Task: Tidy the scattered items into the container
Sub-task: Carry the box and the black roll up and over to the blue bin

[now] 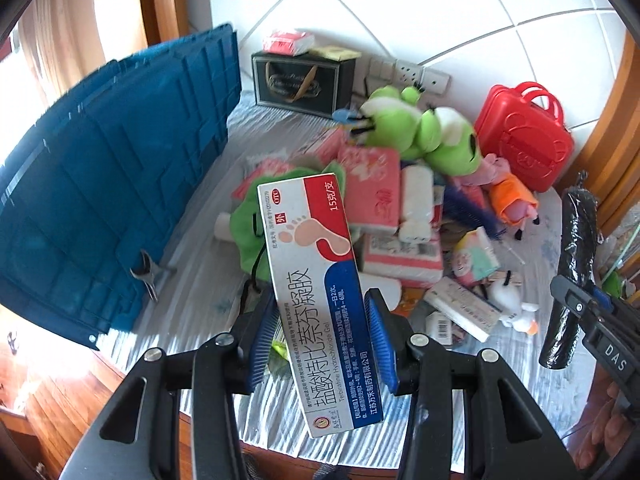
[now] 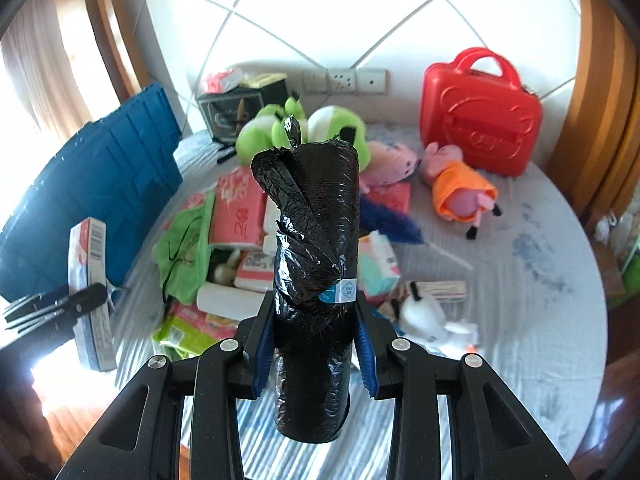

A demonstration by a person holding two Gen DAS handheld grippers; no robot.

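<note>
Nearest the left wrist camera, the left claw [image 1: 324,340] is clenched on a long medicine box [image 1: 316,280], white, red and blue with a footprint drawing; its blue pads [image 1: 382,336] press both long sides and the box is lifted clear of the bench [image 1: 208,272]. Nearest the right wrist camera, the right claw [image 2: 316,350] grips a roll of black plastic bags [image 2: 314,248] around its lower part, the roll standing upright between the 2 pads with a small white and blue label on its side. Each claw also shows at the edge of the other's view.

The bench is round and covered by a pale striped cloth. A blue container [image 1: 104,184] stands at its left edge, beside the left claw. A heap of scattered items fills the middle: pink tissue packs [image 1: 374,188], a green plush frog [image 1: 424,132], a green cloth pouch [image 2: 184,248], a pink plush pig in an orange dress [image 2: 460,184], a small white plush toy [image 2: 428,316] and several small cartons. A red plastic case [image 2: 480,120] stands upright at the back right against the white tiled wall [image 2: 320,8]. A dark box [image 1: 300,80] sits at the back, beside the container.
</note>
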